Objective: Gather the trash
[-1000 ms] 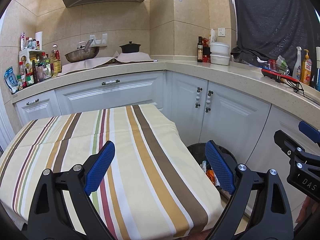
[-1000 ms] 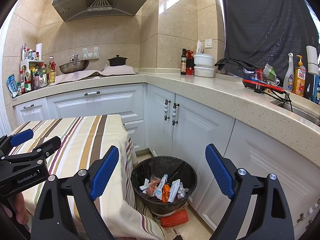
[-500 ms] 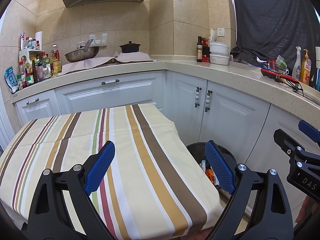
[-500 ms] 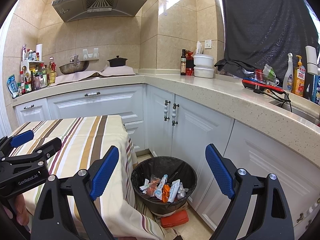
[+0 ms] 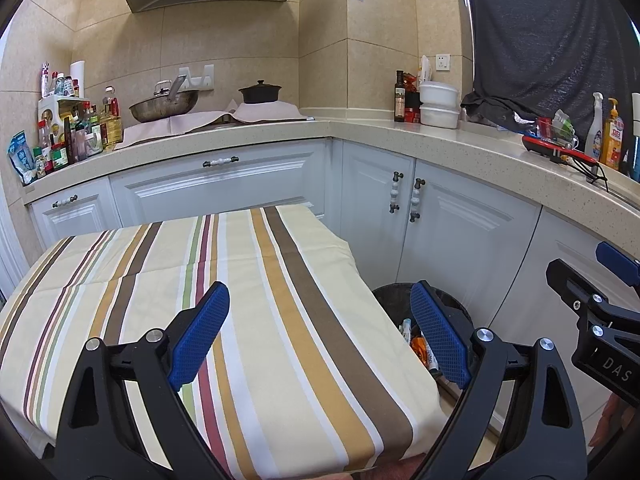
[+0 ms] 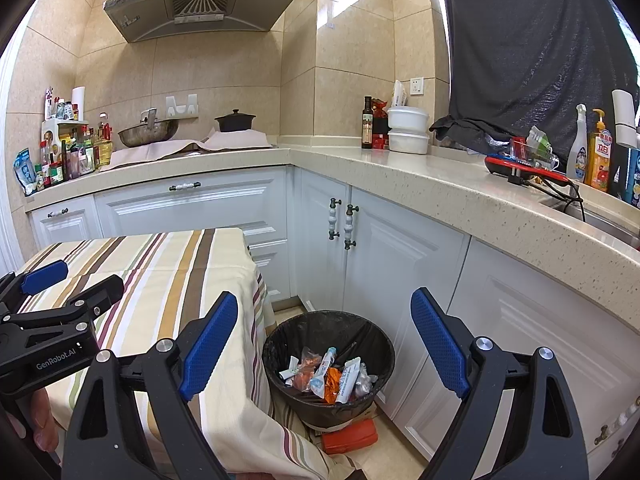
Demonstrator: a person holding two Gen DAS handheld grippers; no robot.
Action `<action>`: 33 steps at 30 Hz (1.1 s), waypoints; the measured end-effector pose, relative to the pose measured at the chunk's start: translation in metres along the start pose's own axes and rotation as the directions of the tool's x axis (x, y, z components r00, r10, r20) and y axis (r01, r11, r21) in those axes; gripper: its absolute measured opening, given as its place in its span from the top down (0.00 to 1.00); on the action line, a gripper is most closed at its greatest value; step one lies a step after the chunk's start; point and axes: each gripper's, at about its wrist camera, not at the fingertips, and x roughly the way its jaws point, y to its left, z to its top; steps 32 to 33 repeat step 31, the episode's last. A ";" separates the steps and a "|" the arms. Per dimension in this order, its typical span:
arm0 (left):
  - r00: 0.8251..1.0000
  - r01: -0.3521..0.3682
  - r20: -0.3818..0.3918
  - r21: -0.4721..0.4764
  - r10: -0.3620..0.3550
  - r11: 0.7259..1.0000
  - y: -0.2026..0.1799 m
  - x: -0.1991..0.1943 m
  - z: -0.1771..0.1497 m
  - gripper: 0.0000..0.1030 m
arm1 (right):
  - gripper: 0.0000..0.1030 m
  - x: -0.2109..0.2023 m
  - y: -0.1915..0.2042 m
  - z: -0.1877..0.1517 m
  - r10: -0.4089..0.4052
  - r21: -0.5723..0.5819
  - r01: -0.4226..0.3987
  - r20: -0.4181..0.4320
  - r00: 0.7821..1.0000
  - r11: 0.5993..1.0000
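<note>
nothing moved | left hand-held gripper (image 5: 316,336) released over table (image 5: 120,264) | right hand-held gripper (image 6: 324,340) released above bin (image 6: 380,344)

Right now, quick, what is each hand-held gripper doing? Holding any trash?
Left hand-held gripper: open, holding nothing, above the striped tablecloth.
Right hand-held gripper: open, holding nothing, over the trash bin.

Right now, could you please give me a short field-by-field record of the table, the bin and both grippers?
table: striped tablecloth, no trash visible on it
bin: black-lined trash bin on the floor beside the table, wrappers inside
under bin: orange object, partly hidden
left hand-held gripper: open, holding nothing, over the table
right hand-held gripper: open, holding nothing, above the bin
</note>
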 end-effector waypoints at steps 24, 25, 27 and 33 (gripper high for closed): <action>0.998 -0.016 -0.062 -0.001 0.015 1.000 0.003 0.020 0.000 0.05 | 0.17 0.013 0.003 -0.006 0.023 0.007 -0.023 -0.025 0.999 1.000; 0.997 -0.016 -0.077 -0.014 0.015 1.000 0.010 0.025 0.000 0.05 | 0.17 0.016 0.003 -0.005 0.029 0.008 -0.029 -0.029 0.999 1.000; 0.995 -0.038 -0.099 -0.039 0.034 0.999 0.022 0.033 0.000 0.05 | 0.16 0.024 0.008 -0.004 0.052 0.008 -0.052 -0.042 0.998 0.999; 0.986 -0.117 -0.128 -0.063 0.108 0.991 0.052 0.052 -0.001 0.05 | 0.15 0.052 0.021 0.002 0.122 0.007 -0.122 -0.082 0.989 0.993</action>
